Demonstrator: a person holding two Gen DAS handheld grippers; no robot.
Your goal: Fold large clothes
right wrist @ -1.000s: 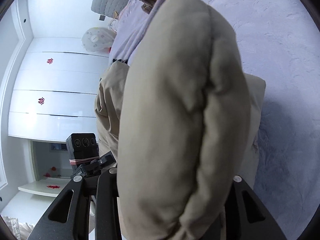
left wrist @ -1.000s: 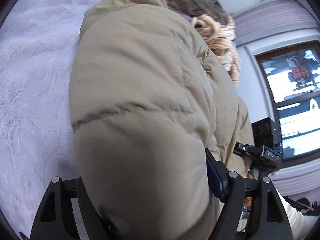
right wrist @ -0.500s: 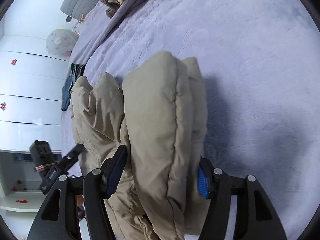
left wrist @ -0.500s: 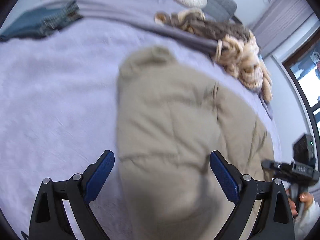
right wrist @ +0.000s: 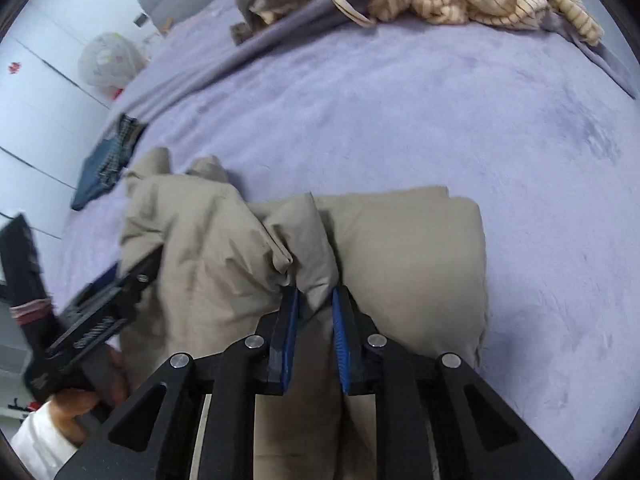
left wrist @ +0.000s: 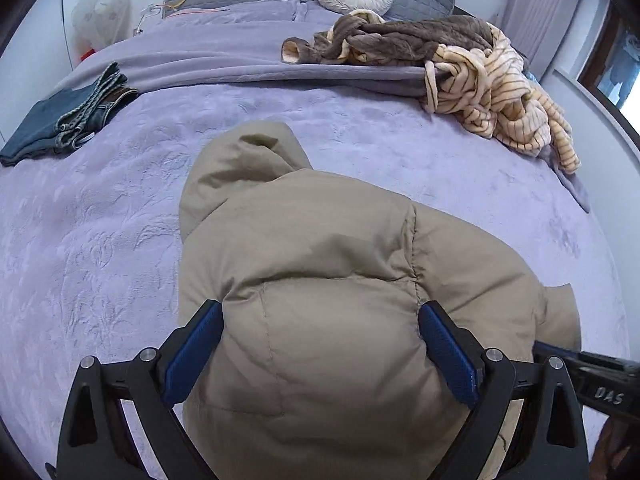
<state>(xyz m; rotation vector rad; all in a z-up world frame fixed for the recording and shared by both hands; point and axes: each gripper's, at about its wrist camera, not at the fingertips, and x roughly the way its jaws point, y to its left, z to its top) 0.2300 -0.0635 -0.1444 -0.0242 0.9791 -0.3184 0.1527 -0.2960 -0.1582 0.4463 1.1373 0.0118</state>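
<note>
The tan puffer jacket [left wrist: 320, 304] has dropped from mid-air onto the bed [left wrist: 100, 240], its bulk between the spread-wide left gripper [left wrist: 320, 344], while the right gripper [right wrist: 314, 312] is closing on a ridge to drag the fold.

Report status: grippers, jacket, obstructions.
Left gripper wide, straddling folded beige puffer jacket. Right gripper closing on a jacket fold. Nothing blocking.
</note>
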